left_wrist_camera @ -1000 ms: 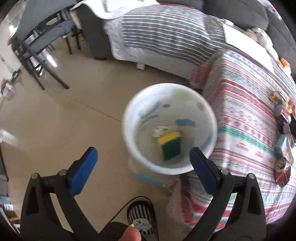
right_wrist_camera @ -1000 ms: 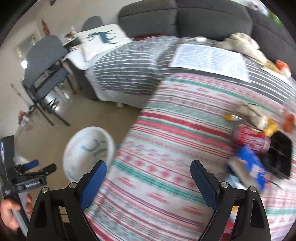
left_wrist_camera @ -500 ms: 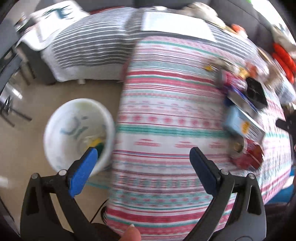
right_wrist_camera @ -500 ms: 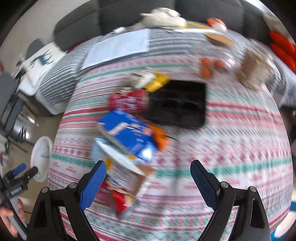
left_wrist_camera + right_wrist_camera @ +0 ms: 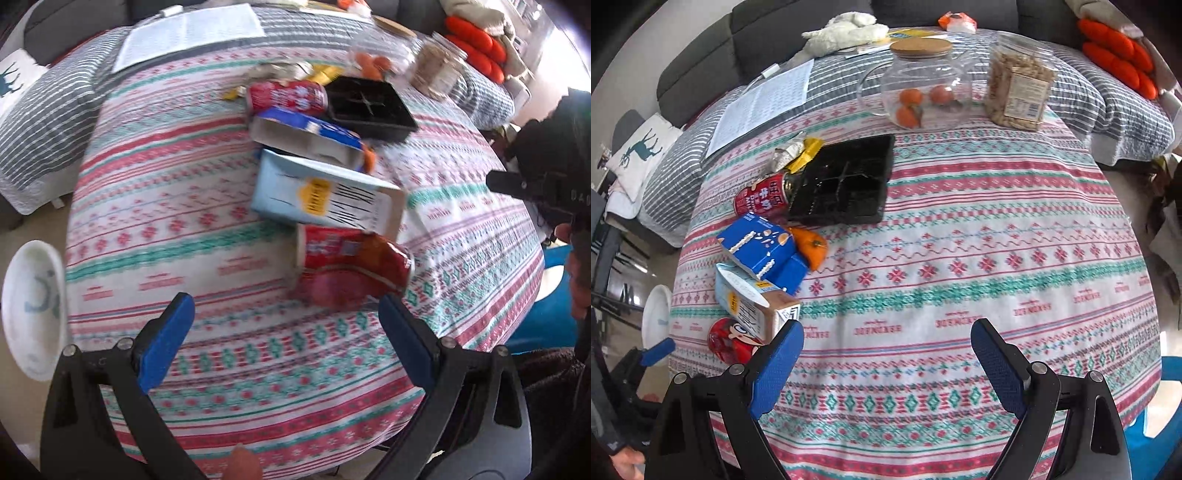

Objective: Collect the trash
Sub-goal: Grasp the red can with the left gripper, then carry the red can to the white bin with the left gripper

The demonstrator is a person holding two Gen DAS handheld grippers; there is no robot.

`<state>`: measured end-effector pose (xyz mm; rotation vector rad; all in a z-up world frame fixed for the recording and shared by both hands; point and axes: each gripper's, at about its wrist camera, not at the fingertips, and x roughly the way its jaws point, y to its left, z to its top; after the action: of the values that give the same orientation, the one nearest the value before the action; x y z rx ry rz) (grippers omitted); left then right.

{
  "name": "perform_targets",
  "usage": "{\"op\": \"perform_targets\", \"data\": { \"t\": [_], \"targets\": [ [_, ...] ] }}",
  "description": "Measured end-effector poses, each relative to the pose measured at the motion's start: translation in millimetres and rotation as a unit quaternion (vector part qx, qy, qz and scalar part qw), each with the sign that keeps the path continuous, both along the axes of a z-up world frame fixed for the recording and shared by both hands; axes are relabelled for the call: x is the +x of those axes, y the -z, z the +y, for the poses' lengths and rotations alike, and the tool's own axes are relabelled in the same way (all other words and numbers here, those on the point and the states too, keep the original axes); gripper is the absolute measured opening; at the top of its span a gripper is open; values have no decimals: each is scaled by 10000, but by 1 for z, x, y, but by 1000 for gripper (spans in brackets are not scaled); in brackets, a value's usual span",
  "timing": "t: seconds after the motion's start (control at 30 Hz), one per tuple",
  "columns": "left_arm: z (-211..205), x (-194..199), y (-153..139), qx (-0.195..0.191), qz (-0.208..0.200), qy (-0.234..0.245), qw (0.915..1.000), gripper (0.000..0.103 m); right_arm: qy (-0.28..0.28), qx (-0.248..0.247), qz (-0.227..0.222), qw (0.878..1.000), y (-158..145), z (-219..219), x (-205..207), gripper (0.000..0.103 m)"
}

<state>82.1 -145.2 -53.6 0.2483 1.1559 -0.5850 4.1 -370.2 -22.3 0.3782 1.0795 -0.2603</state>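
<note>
A worktop (image 5: 960,229) draped in a red-and-green patterned cloth stands before a grey sofa (image 5: 798,18), with a white bin (image 5: 31,310) on the floor at its left edge. Trash clusters on the cloth: a red can (image 5: 762,195), a black tray (image 5: 842,181), a blue carton (image 5: 759,249), a pale carton (image 5: 325,194) and a red packet (image 5: 351,262). The left gripper (image 5: 286,341) and right gripper (image 5: 886,365) hover wide apart, holding nothing.

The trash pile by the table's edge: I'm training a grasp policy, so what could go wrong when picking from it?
The cartons overlap: pulling the pale blue carton could drag the blue box leaning on it. The crushed red can sits near the table edge and might fall. The orange fruit touching the box could get swept along.
</note>
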Motion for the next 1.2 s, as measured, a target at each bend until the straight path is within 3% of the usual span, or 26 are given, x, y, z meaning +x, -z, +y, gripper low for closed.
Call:
{"op": "perform_targets", "data": {
  "t": [0.17, 0.43, 0.53, 0.83, 1.2],
  "targets": [
    [-19, -6, 8, 12, 52, 158, 9999, 99, 44, -14, 33, 10000, 1, -7, -9, 93],
    [-43, -8, 22, 174, -232, 286, 9992, 99, 29, -67, 124, 9999, 6, -8, -12, 93],
    [-43, -5, 23, 106, -216, 321, 9992, 81, 20, -66, 155, 9999, 7, -5, -10, 93],
    [-5, -4, -2, -83, -397, -51, 9992, 80, -208, -45, 195, 9996, 13, 15, 10, 93],
    [70, 17, -15, -238, -501, -929, 9941, 80, -1113, -228, 398, 9927, 28, 80, 57, 93]
  ]
}}
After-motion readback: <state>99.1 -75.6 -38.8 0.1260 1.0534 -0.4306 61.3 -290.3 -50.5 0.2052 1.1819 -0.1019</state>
